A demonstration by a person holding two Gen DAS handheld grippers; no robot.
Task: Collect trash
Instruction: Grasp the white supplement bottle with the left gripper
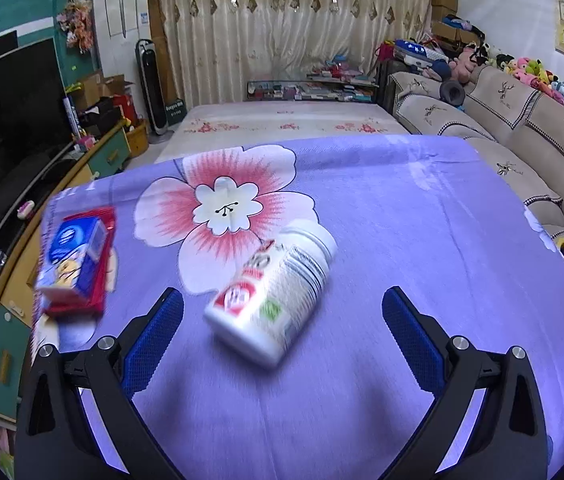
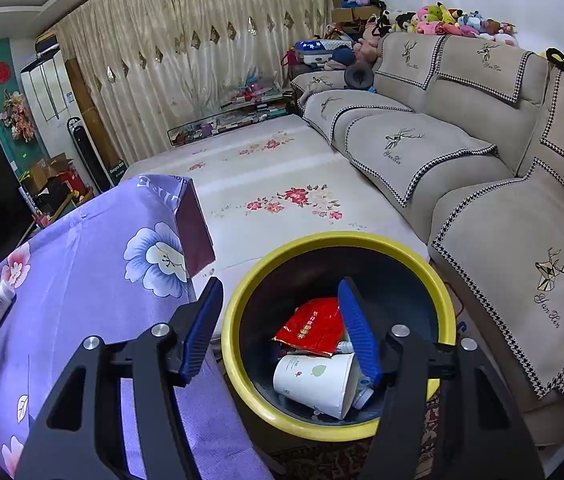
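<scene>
On the bench (image 1: 402, 208), which is wearing a purple flowered cloth, a blue-and-white carton (image 1: 72, 256) is lying on a red packet (image 1: 100, 296) to the left of the white bottle (image 1: 270, 296). The bottle is lying on its side, cap pointing away, just below the big pink flower print. The left hand-held gripper (image 1: 282, 316) is hovering with its blue pads spread wide on either side of the bottle, touching nothing. To the right of the bench, the yellow-rimmed bin (image 2: 238, 364) is sitting on the floor beside the sofa (image 2: 482, 160), holding a red wrapper (image 2: 310, 326) and a white paper cup (image 2: 314, 380). The right hand-held gripper (image 2: 280, 328) is hanging over the bin, fingers wide apart and gripping nothing.
</scene>
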